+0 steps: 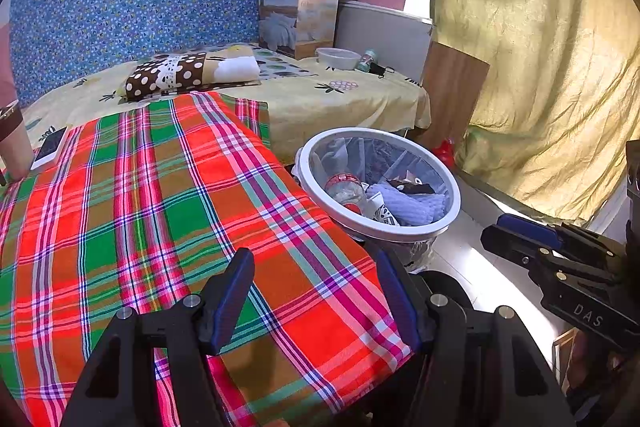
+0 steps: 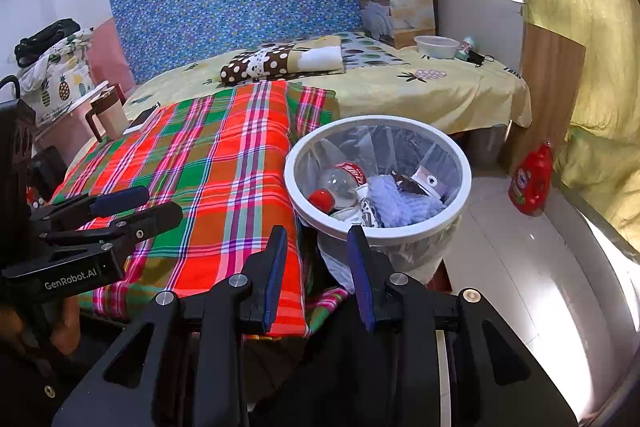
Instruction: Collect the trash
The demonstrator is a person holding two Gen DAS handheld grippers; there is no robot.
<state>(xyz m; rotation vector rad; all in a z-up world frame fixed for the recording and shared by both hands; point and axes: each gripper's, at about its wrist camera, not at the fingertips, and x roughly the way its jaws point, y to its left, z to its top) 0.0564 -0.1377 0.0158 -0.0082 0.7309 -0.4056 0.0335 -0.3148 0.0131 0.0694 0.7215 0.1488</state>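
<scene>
"GenRobot.AI" on left claw, "DAS" on right claw

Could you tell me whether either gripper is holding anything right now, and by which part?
Nothing is held. The left gripper stands open over the plaid cloth, and the right gripper is open and empty near the trash bin.

Beside the bin, both the left gripper and the right gripper are showing black angular bodies, blue finger pads, silver screws and white lettering.
</scene>
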